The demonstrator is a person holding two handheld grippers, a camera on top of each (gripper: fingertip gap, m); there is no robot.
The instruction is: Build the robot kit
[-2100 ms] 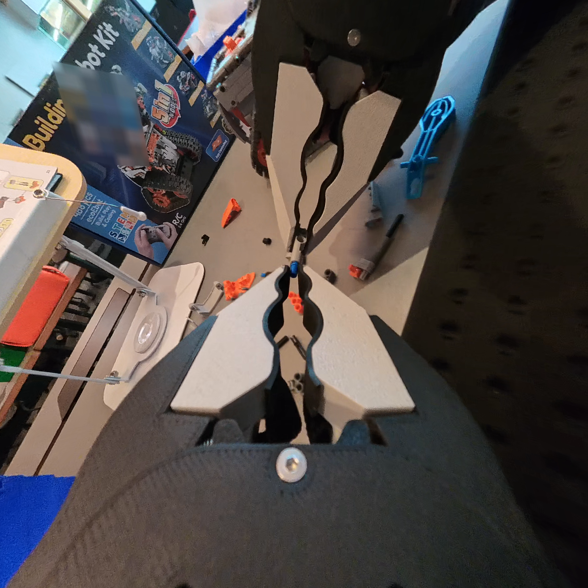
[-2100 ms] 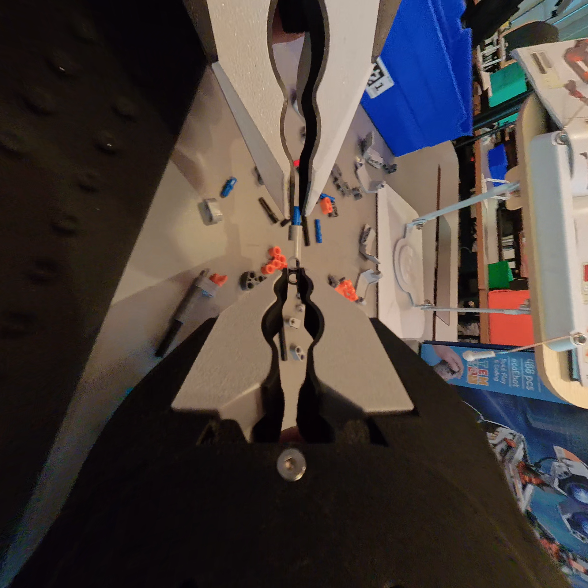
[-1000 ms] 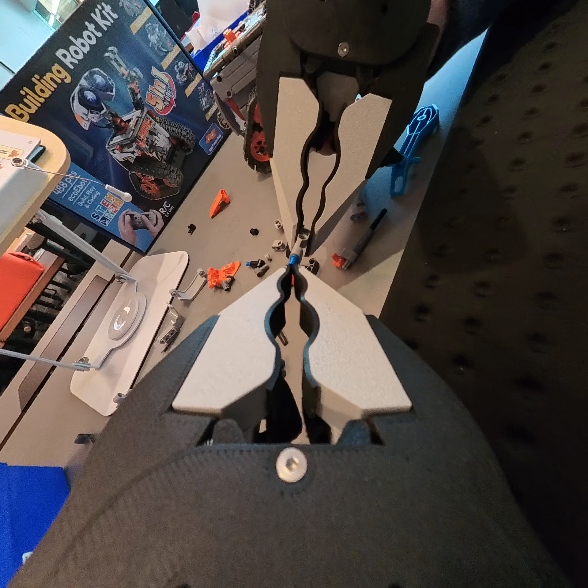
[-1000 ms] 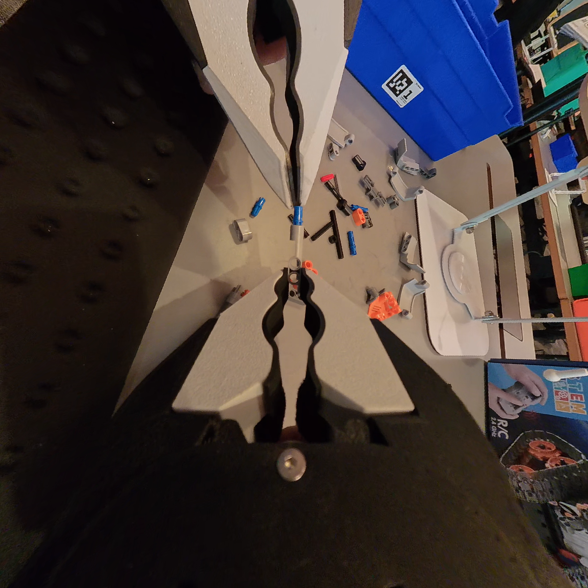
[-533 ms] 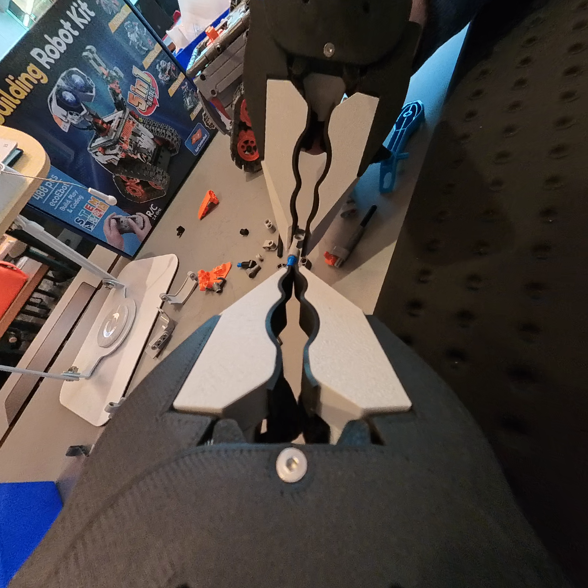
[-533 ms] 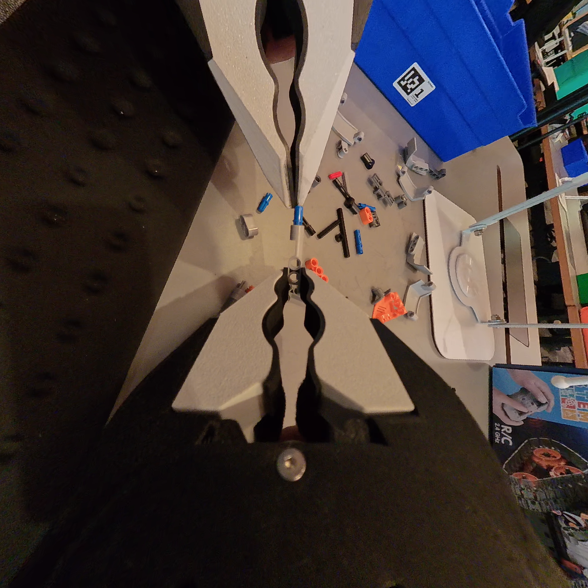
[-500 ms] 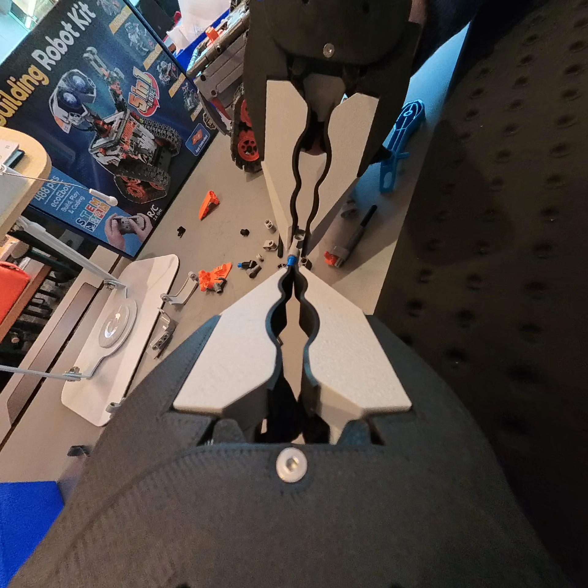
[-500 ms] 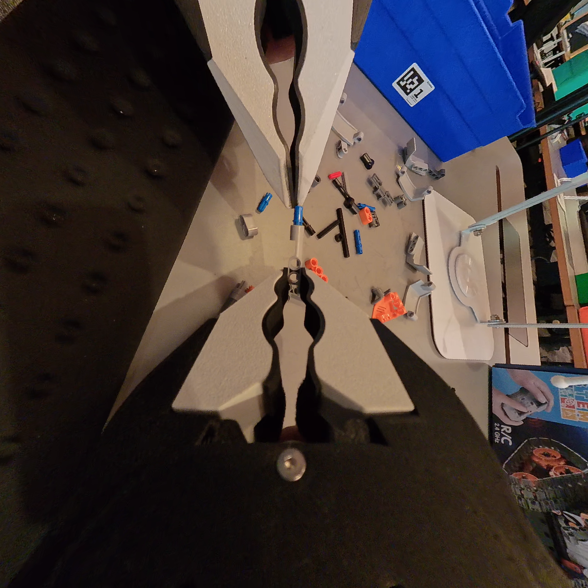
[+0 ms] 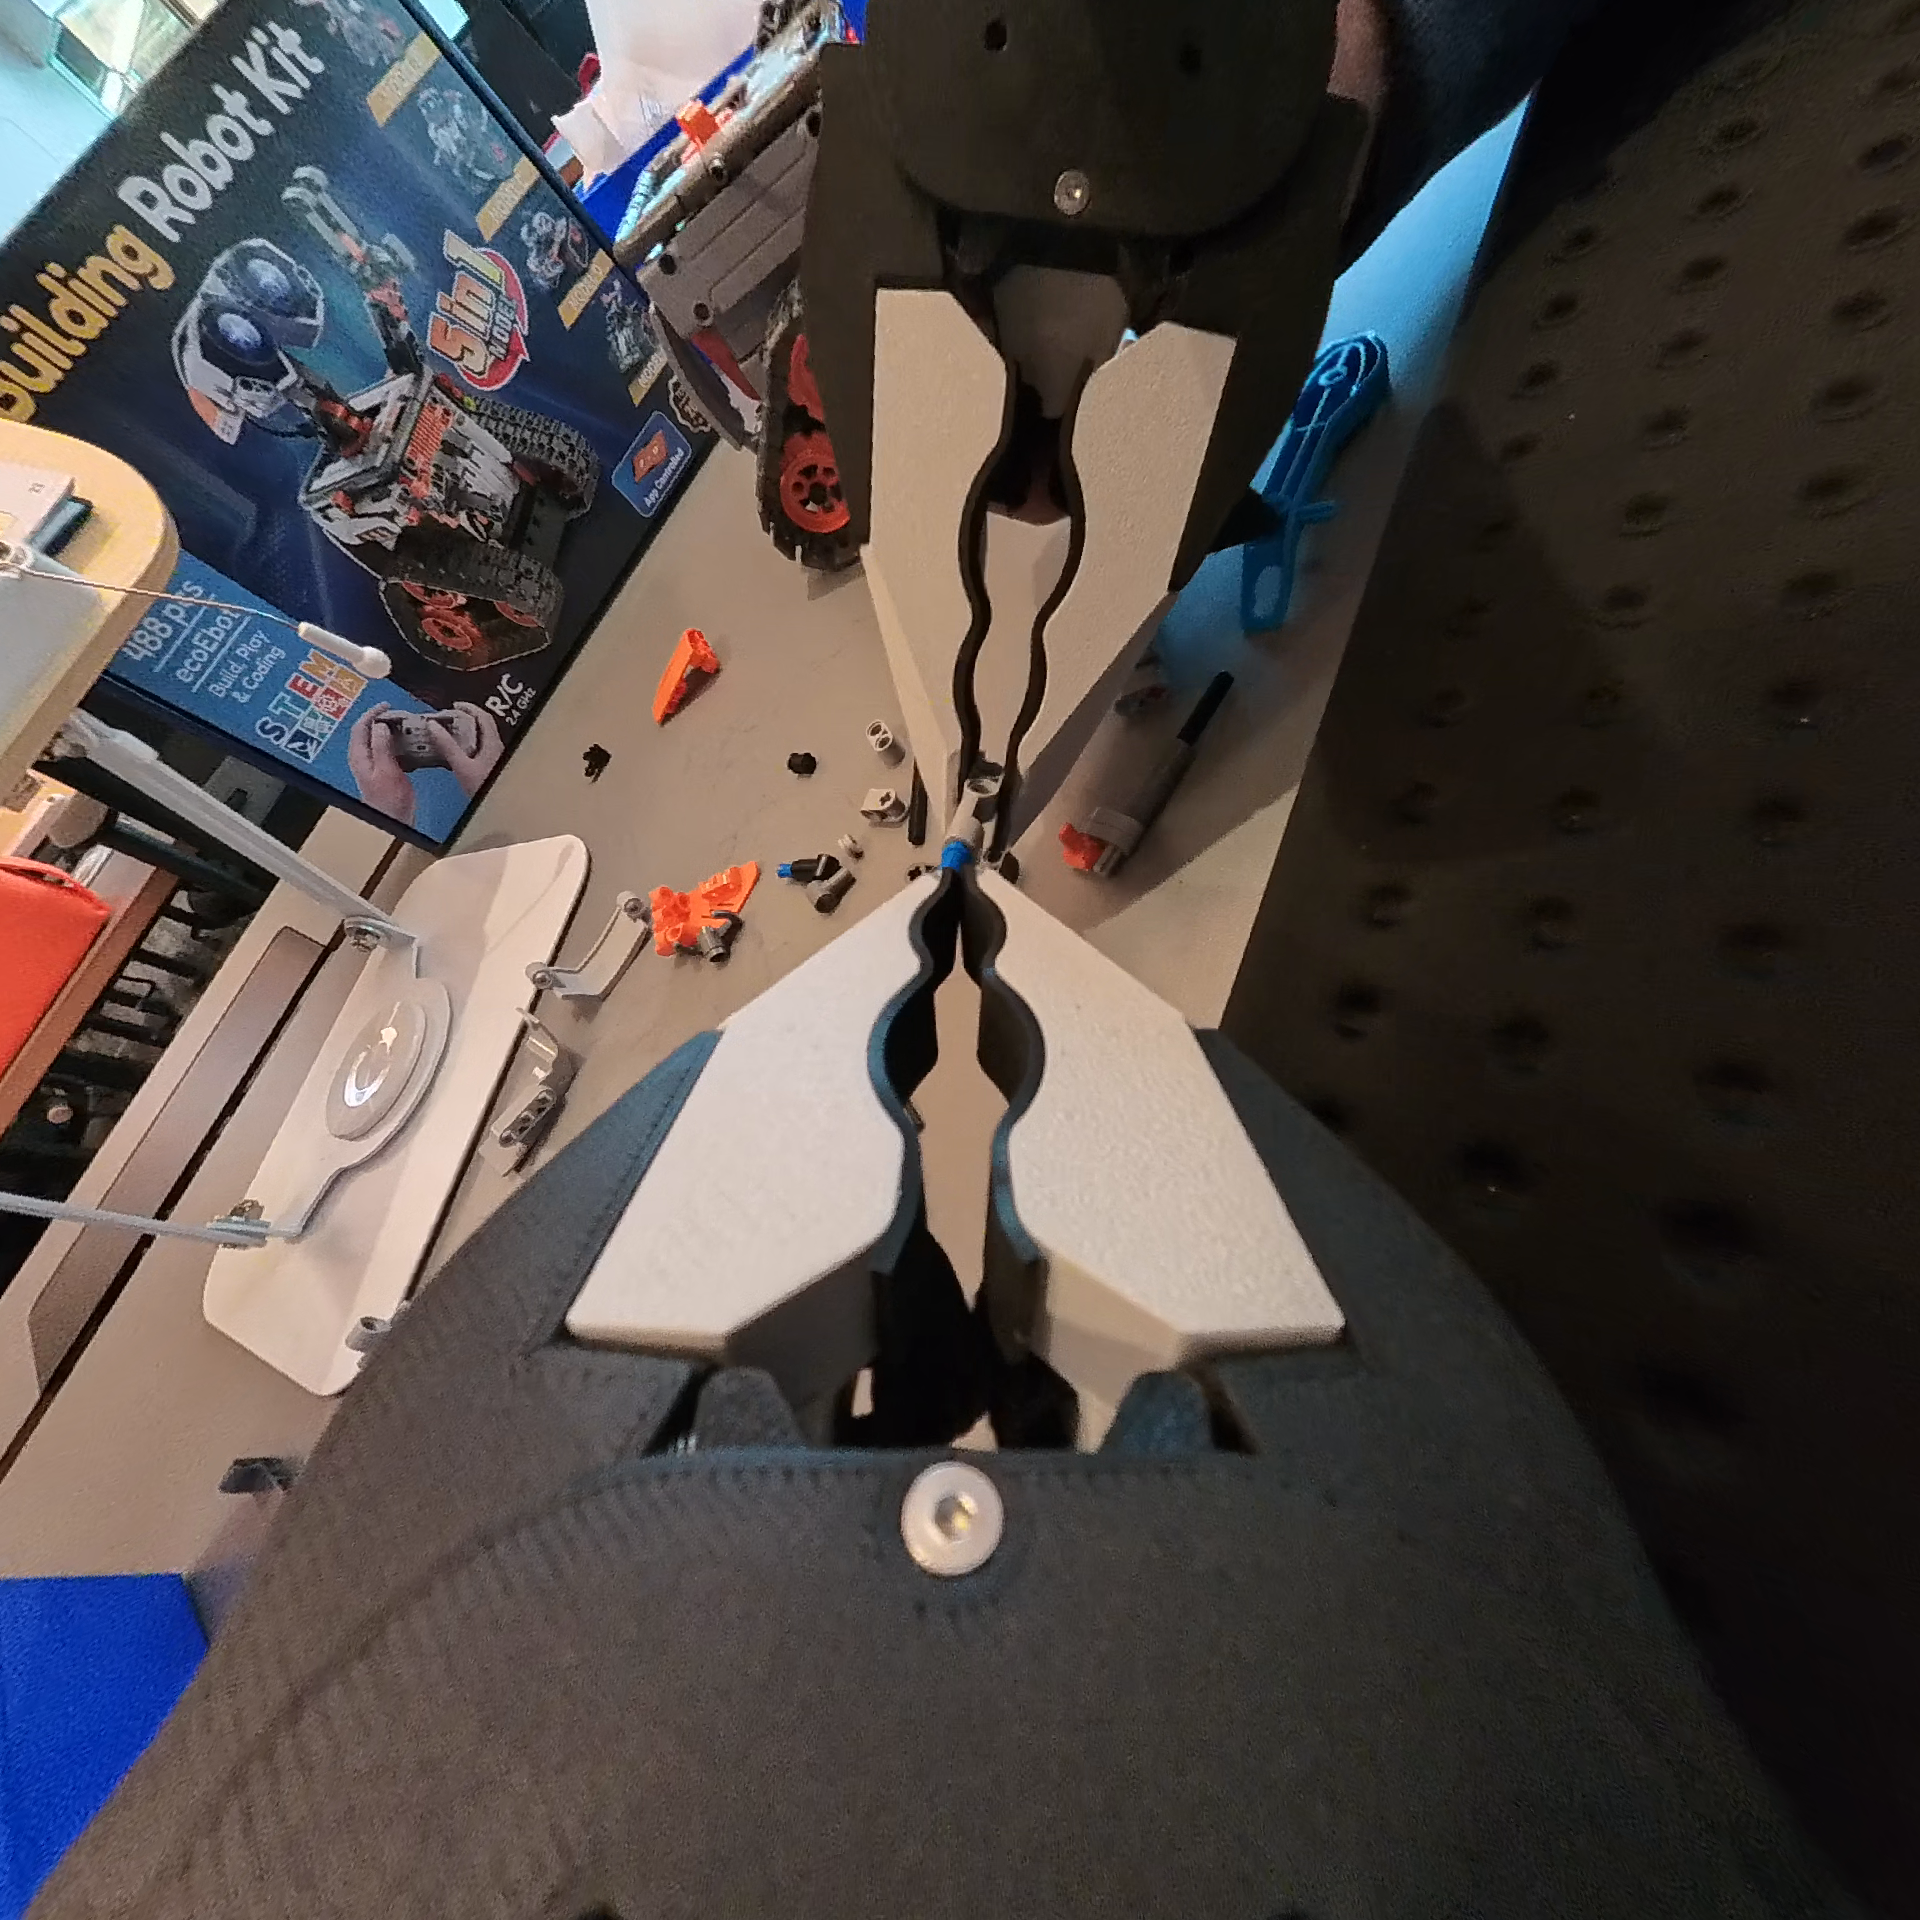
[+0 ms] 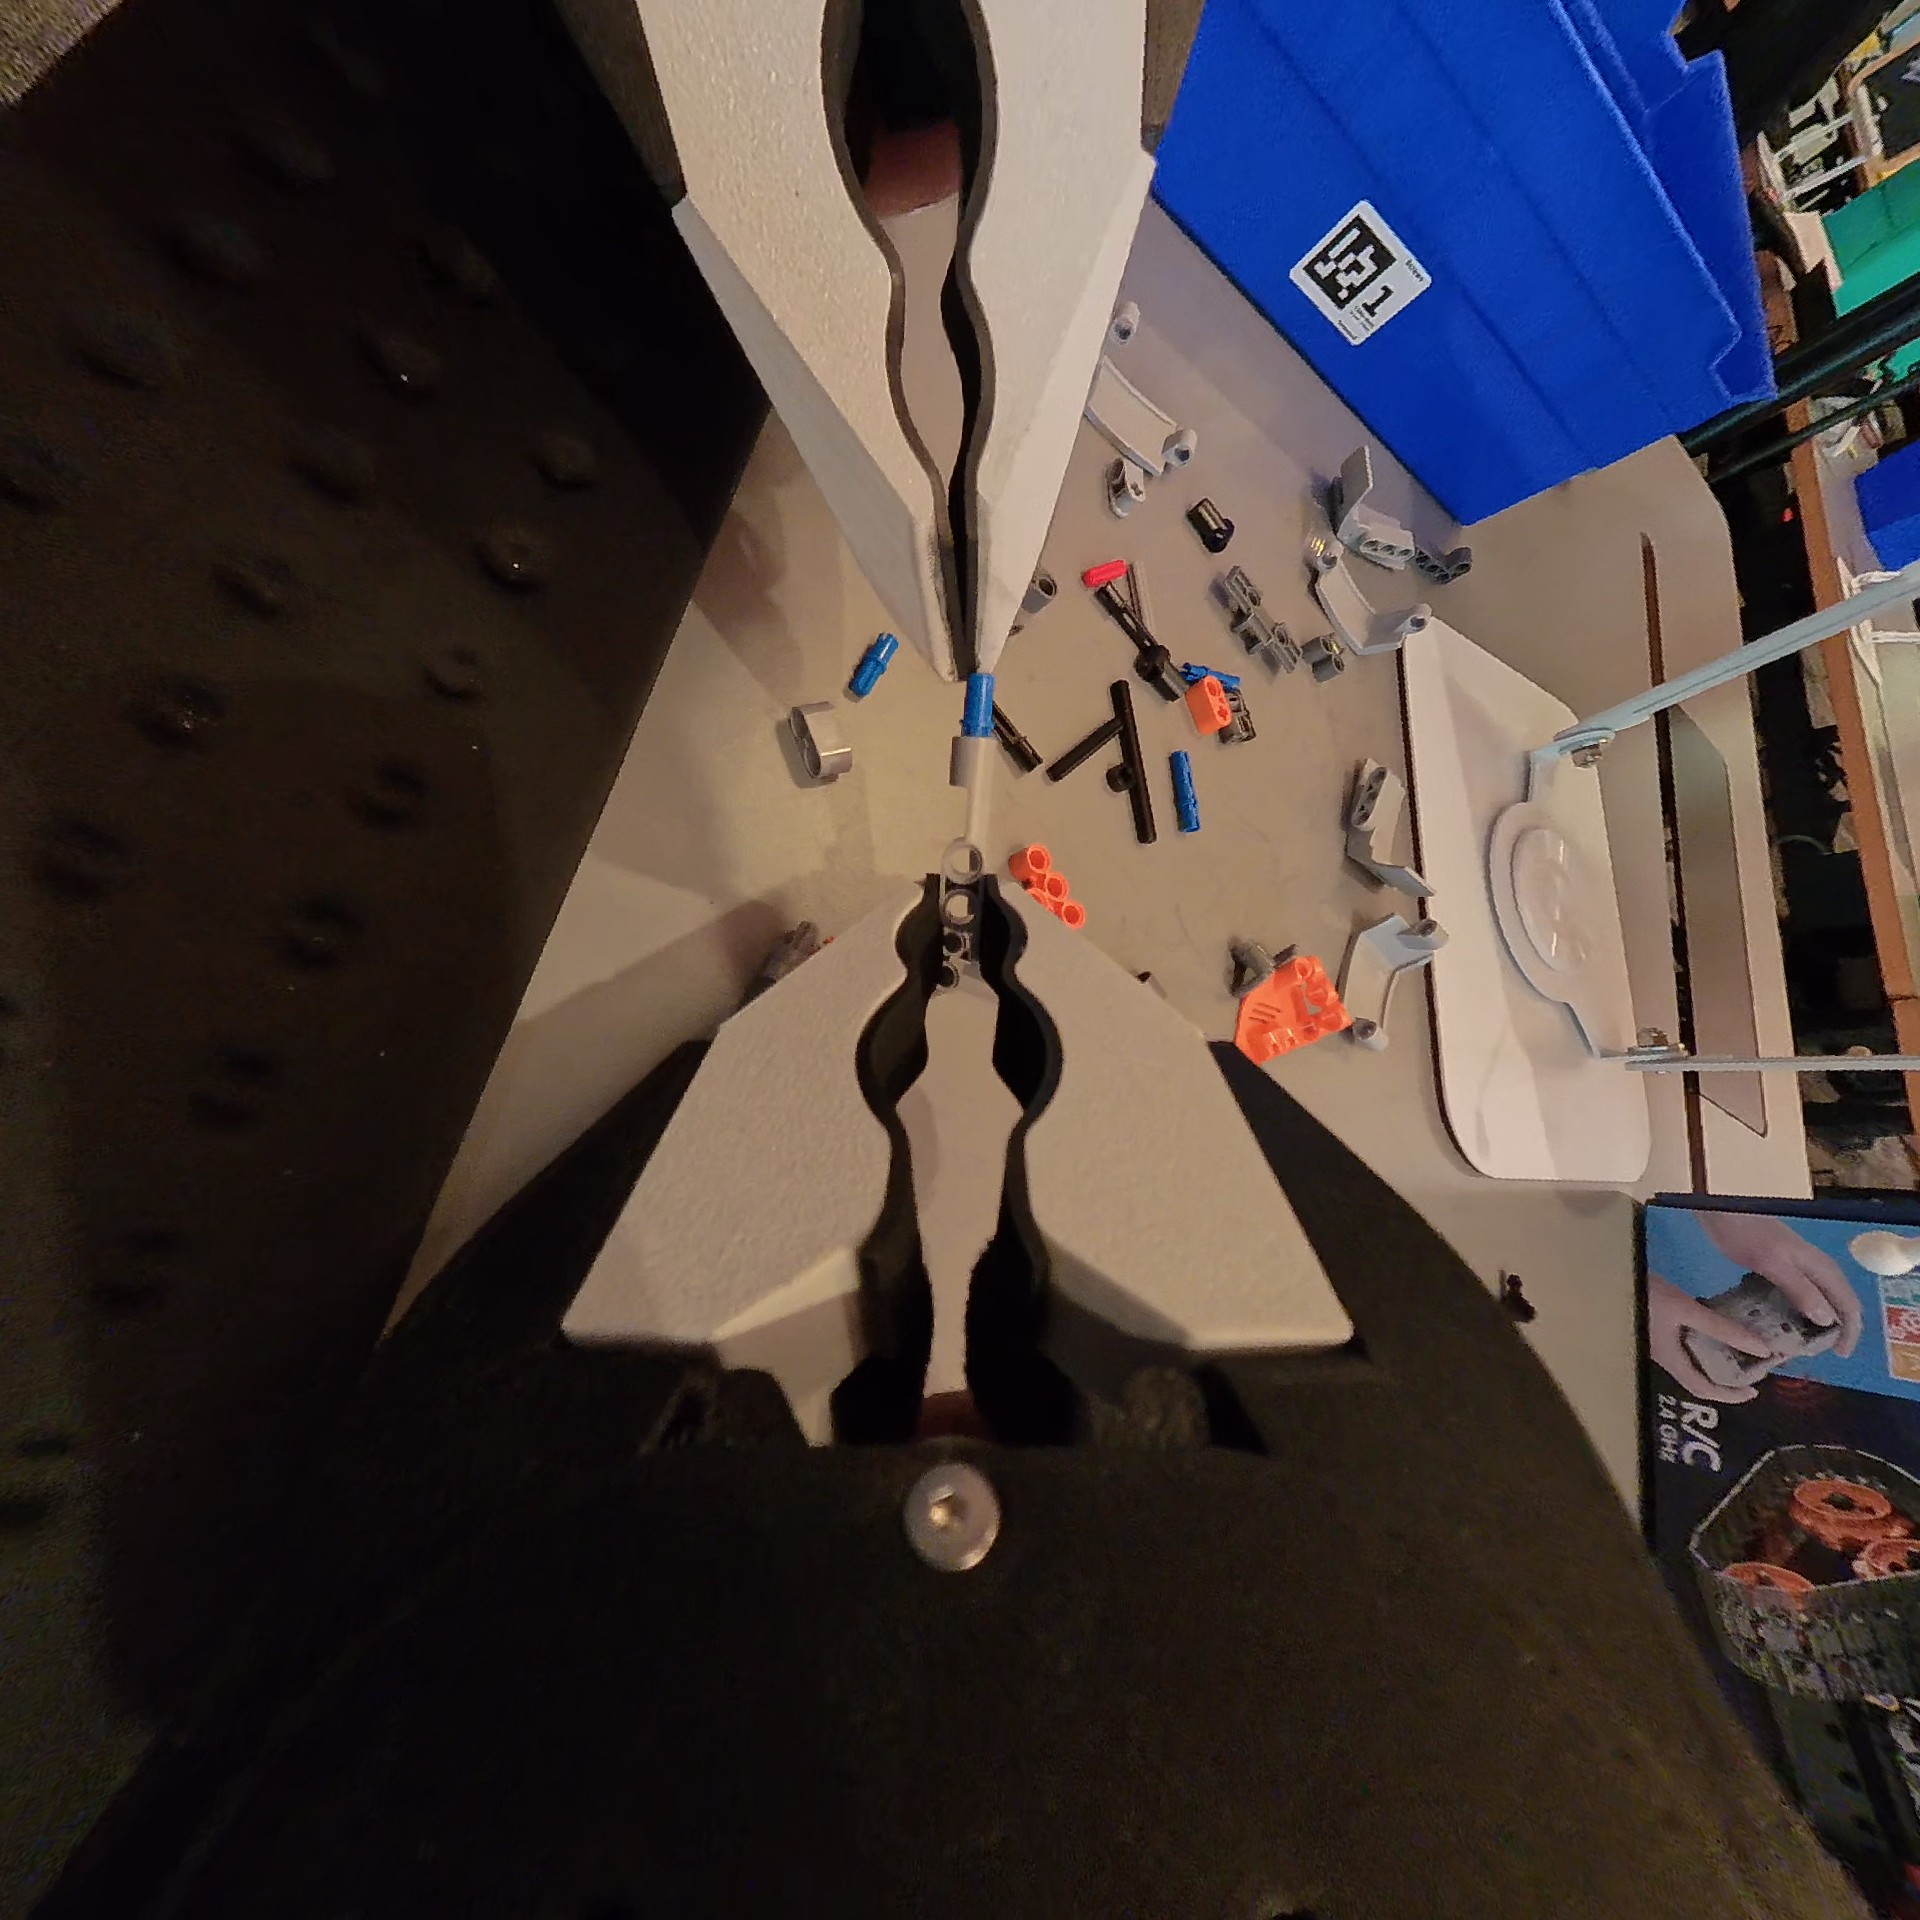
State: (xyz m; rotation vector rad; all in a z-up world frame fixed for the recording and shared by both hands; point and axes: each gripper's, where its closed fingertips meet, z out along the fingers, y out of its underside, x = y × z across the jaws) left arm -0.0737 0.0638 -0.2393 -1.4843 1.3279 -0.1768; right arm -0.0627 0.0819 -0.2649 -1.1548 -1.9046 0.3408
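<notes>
My left gripper (image 9: 951, 888) is shut on a blue pin (image 9: 951, 854). The pin sits in a small grey sleeve (image 9: 966, 826). My right gripper (image 10: 961, 914) is shut on a thin grey beam with holes (image 10: 962, 883). A thin white rod (image 10: 975, 810) runs from the beam to the grey sleeve (image 10: 968, 764) and the blue pin (image 10: 978, 698). The two grippers face each other tip to tip, joined by this small piece and held above the grey table (image 10: 1143, 914). The left gripper (image 10: 966, 655) shows opposite in the right wrist view, and the right gripper (image 9: 992, 784) in the left wrist view.
Loose parts lie under the grippers: black axles (image 10: 1132, 769), orange pieces (image 10: 1294, 1003), blue pins (image 10: 871, 665), grey brackets (image 10: 1361, 613). A white stand base (image 9: 416, 1039), a toy kit box (image 9: 312, 416), a tracked model (image 9: 769, 312), blue bins (image 10: 1455, 260) and a dark dimpled mat (image 9: 1662, 727) surround them. Only a small space, under 4 cm, lies between the two pairs of fingers.
Both grippers stay shut on the joined piece. The pair has shifted together over the table since two seconds ago. Almost nothing moved in the last half second.
</notes>
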